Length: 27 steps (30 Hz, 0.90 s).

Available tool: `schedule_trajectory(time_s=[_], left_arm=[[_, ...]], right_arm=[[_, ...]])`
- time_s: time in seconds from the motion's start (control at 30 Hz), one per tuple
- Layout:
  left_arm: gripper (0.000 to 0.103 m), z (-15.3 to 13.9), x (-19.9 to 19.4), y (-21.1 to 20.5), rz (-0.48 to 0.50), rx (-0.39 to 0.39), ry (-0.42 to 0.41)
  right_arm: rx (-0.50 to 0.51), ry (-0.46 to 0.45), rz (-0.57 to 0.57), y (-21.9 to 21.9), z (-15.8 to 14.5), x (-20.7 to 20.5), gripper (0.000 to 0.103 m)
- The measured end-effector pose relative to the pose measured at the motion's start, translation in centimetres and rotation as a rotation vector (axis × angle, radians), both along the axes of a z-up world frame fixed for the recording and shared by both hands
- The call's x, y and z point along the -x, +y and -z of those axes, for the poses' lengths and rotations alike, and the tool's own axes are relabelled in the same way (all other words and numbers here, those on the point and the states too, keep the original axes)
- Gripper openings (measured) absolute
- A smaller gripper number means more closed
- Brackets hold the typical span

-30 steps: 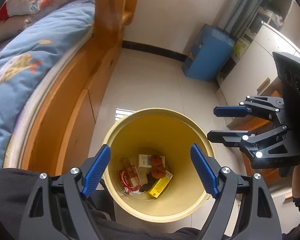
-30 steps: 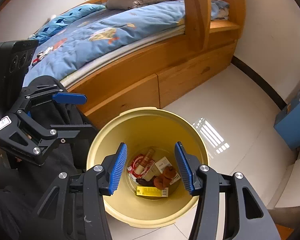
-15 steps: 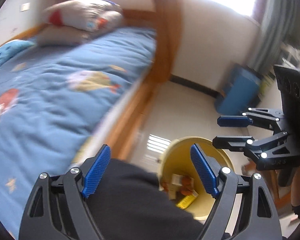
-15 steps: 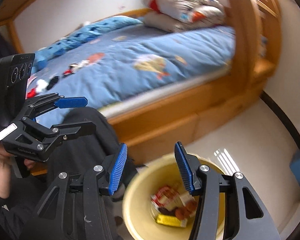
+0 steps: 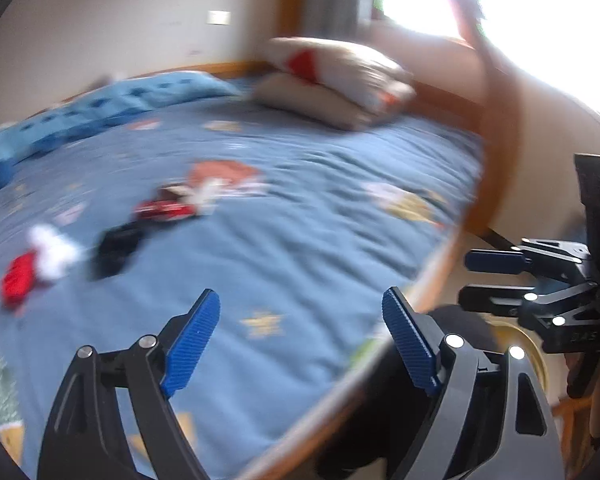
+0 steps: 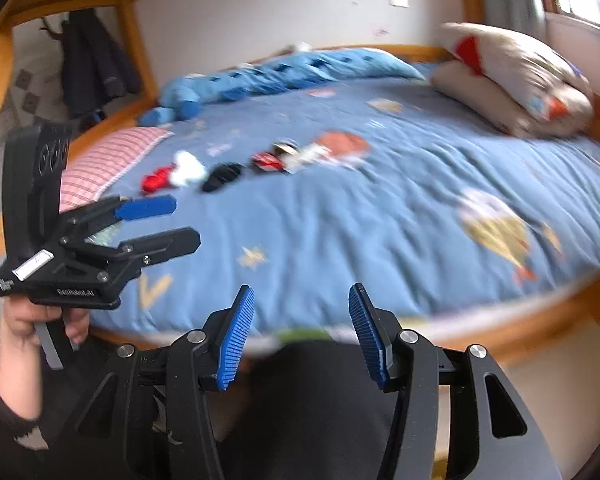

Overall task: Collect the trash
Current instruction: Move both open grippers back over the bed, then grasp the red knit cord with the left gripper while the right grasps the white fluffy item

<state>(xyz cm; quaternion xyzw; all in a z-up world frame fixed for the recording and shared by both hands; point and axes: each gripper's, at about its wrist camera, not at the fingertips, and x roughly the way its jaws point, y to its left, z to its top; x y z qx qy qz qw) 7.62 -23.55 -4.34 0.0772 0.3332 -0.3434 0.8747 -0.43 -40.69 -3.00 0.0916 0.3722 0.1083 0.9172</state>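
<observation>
left gripper (image 5: 301,338) and right gripper (image 6: 296,334) both spread apart, empty; trash (image 6: 224,171) — red, white, black scraps — in a row on the blue bedspread (image 6: 380,216); yellow bin (image 5: 534,354) by bed edge — frames blurred

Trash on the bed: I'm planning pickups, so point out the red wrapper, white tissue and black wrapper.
red wrapper (image 6: 154,181), right wrist view, its middle
white tissue (image 6: 188,169), right wrist view, its middle
black wrapper (image 6: 222,176), right wrist view, its middle

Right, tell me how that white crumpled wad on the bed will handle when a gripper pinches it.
The white wad looks like crumpled tissue, so probably very light and will squash flat. It touches the red wrapper, which may drag along. The soft blue quilt may give underneath.
</observation>
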Motion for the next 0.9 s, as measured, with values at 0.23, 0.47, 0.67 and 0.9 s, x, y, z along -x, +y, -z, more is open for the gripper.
schedule_trajectory(time_s=[0.23,0.47,0.67,0.9], left_arm=[[0.083,0.1,-4.6,8.8,-0.241,-0.001,-0.009],[0.083,0.8,-9.3,15.4,-0.398,-0.009,0.01],[0.083,1.8,-13.4,18.0,-0.449,-0.043,0.032],[0.083,4.3,-19.1,20.9,-0.515,-0.056,0.09]], right_arm=[[-0.023,-0.029,-0.141,6.8,-0.7,-7.5,0.05],[-0.028,-0.031,-0.243,12.5,-0.4,-13.6,0.05],[-0.019,0.005,-0.309,16.4,0.2,-18.4,0.05],[-0.025,0.04,-0.339,19.4,1.9,-23.4,0.05]])
